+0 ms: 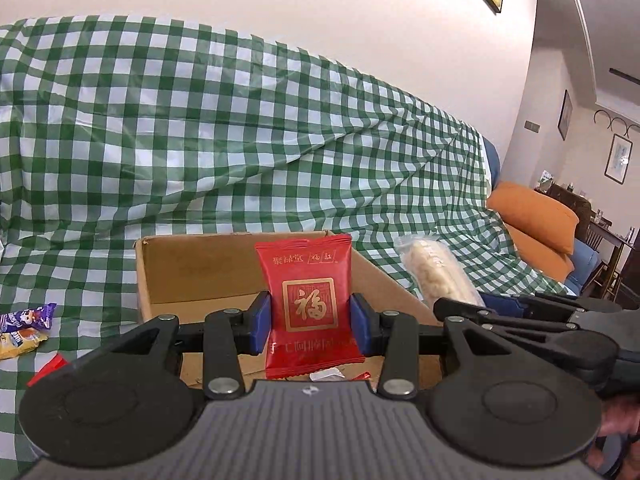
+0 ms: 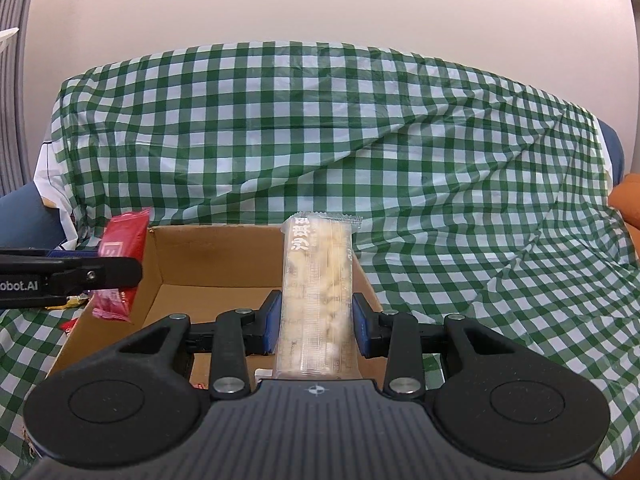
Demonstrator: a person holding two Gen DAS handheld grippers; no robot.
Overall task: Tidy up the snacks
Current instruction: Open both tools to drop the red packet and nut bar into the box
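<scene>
Looking along my left gripper (image 1: 311,326), I see its blue pads pressed against both sides of a red snack packet (image 1: 310,304), which stands upright between them. Directly ahead and below sits the open cardboard box (image 1: 200,264) on the green checked cloth (image 1: 240,140). Loose wrapped snacks (image 1: 24,326) lie off to the left of the fingers, outside the box. The right gripper's fingers reach in from my right.

Switching to my right gripper (image 2: 316,320), I find it clamped on a clear rice-puff bar (image 2: 316,292), upright, over the box's right half (image 2: 200,256). The red packet (image 2: 120,264) hangs at the box's left wall.

My worry: both grips hold slick film, so a packet could slip or tilt. Releasing the red one too near that wall could drop it outside.
</scene>
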